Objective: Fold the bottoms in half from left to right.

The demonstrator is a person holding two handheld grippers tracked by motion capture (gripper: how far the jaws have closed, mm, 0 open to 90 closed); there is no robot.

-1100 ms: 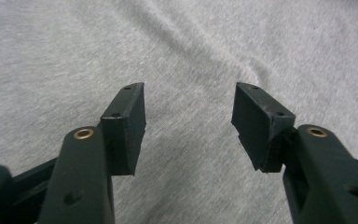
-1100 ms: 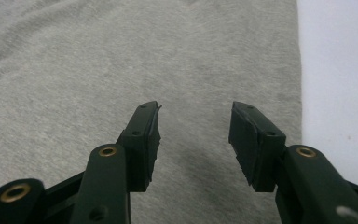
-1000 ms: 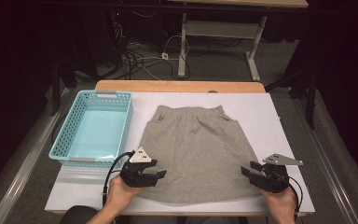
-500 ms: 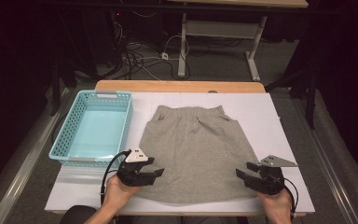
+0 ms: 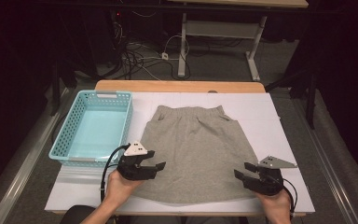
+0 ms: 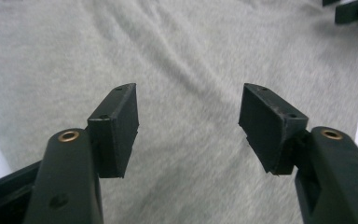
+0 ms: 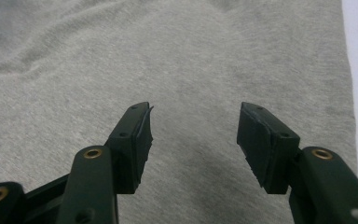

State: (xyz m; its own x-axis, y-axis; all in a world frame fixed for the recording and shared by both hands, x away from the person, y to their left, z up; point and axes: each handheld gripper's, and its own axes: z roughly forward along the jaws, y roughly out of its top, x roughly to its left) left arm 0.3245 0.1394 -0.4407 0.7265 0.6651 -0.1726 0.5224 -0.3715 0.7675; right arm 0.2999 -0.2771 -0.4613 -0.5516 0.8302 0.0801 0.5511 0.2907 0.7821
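Observation:
A grey skirt (image 5: 198,147) lies flat on the white table (image 5: 279,121), waistband at the far end and hem toward the person. My left gripper (image 5: 156,166) hovers over the skirt's near left edge. Its jaws are open and have just been opening, with nothing between them, only grey cloth (image 6: 186,56) below. My right gripper (image 5: 242,171) sits at the skirt's near right corner. It is also open after widening, with nothing between its jaws above the fabric (image 7: 191,60). The jaws of both point in over the cloth.
A light blue plastic basket (image 5: 58,153) stands on the table's left side, with nothing in it. A wooden strip (image 5: 177,86) runs along the table's far edge. Beyond it are a desk frame and loose cables on the floor.
Both grippers' jaws stand a little wider than before. The hands have hardly shifted and the skirt lies as it did.

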